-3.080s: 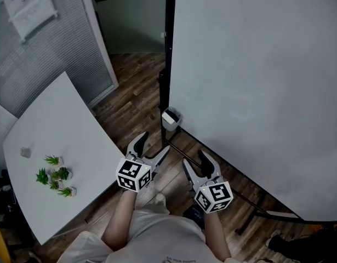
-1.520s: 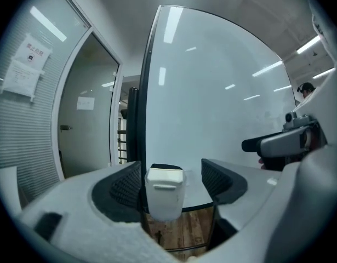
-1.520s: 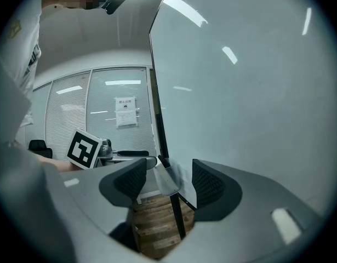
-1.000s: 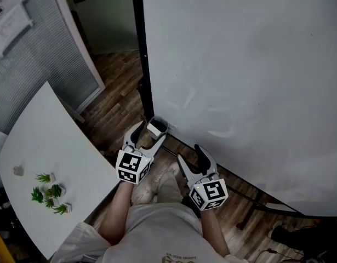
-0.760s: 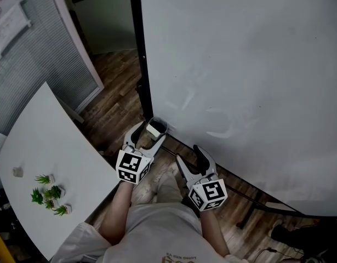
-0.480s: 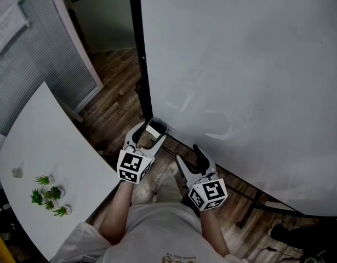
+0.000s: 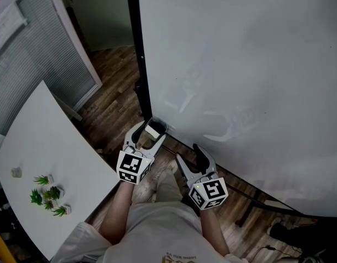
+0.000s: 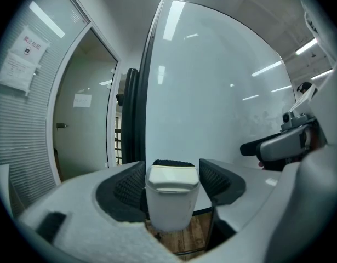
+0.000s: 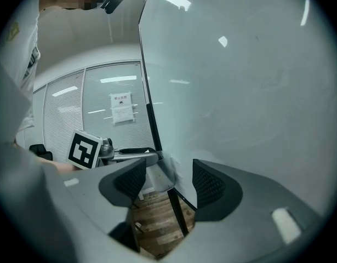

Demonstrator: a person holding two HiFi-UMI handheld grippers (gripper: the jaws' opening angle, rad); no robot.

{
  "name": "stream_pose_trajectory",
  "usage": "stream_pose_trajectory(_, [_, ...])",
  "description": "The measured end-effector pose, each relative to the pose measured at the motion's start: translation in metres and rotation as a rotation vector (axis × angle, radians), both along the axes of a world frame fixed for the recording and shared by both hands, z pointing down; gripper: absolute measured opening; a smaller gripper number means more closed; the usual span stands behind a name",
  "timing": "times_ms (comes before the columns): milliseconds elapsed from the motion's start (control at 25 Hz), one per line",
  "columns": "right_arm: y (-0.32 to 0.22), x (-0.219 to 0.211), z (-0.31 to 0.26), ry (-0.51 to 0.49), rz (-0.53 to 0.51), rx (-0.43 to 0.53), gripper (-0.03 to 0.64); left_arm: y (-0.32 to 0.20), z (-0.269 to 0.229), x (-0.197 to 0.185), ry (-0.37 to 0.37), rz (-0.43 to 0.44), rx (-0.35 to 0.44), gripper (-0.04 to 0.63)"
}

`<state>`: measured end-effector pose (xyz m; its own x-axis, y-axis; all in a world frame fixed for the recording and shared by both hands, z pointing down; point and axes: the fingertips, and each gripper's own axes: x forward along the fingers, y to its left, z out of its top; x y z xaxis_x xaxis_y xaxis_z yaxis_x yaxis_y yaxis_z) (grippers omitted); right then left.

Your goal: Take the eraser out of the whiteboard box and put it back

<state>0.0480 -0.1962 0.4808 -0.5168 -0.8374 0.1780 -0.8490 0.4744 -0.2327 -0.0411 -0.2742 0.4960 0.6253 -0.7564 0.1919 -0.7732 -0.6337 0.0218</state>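
Observation:
A small white box (image 7: 160, 126) hangs at the lower left corner of the whiteboard (image 7: 239, 64). In it stands the eraser (image 7: 152, 129), cream-backed with black felt on its far side. My left gripper (image 7: 150, 131) reaches level around the box top. In the left gripper view the eraser (image 8: 171, 178) fills the gap between the jaws above the box (image 8: 168, 212), and both pads lie against its sides. My right gripper (image 7: 191, 152) hovers open and empty to the right, near the board's lower edge. In the right gripper view the box (image 9: 156, 179) shows beyond the open jaws.
The whiteboard's black frame post (image 7: 136, 53) rises just behind the box. A white table (image 7: 42, 141) with small green plants (image 7: 47, 195) stands to the left. Wooden floor (image 7: 116, 103) lies between table and board. A glass partition with blinds (image 7: 26, 53) closes the far left.
Three seconds ago both grippers hung short of the box. The left gripper now reaches around it. Over the last second neither hand has visibly moved.

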Motion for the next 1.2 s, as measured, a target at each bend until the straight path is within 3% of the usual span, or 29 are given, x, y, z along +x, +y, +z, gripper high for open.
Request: stream_pose_trajectory(1200, [0.0002,0.0019,0.0023,-0.028,0.002,-0.015,0.253,-0.0008,-0.0052,0.0001,-0.039,-0.007,0.047,0.262])
